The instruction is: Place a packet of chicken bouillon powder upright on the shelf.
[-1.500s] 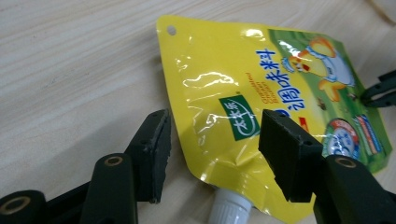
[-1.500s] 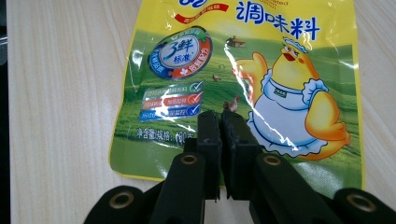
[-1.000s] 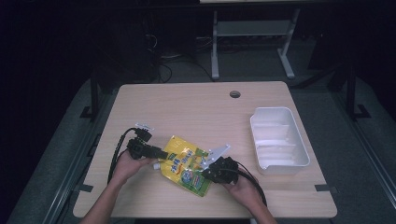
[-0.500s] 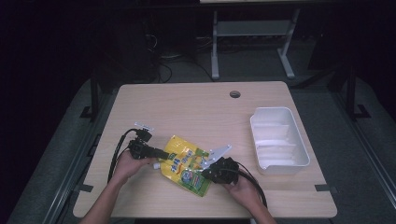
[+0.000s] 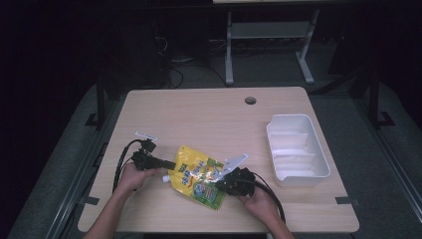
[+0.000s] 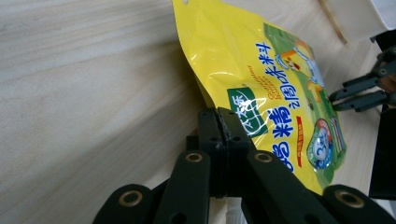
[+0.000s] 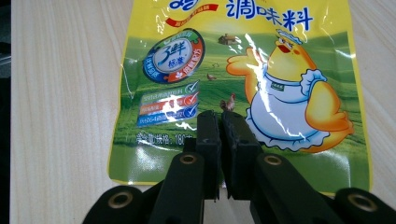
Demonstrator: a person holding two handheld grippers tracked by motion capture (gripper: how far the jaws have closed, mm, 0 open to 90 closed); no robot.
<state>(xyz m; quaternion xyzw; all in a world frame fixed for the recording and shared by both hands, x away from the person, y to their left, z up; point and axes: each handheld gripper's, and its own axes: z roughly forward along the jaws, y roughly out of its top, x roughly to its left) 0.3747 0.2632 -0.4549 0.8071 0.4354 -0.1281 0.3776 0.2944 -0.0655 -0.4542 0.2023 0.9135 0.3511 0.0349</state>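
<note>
Both tools pinch the yellow pouch (image 5: 199, 176) lying near the surface's (image 5: 209, 119) front edge: the left tool (image 6: 223, 122) at its spout end, the right tool (image 7: 220, 123) at its bottom. Next likely calls for an even lift toward the white tray (image 5: 298, 149).

Yellow-green glossy plastic seasoning pouch (image 7: 243, 70): top edge cut off by frame in right gripper view; bottom hem partly covered by right gripper (image 7: 220, 122), jaws pressed together over it. In left gripper view, pouch's near corner hidden behind left gripper (image 6: 219, 122); whether jaws pinched pouch edge or merely overlapped it, could not tell. Small white cap (image 5: 165, 178) beside pouch in high view too small to identify. Pouch print unreadable there.
</note>
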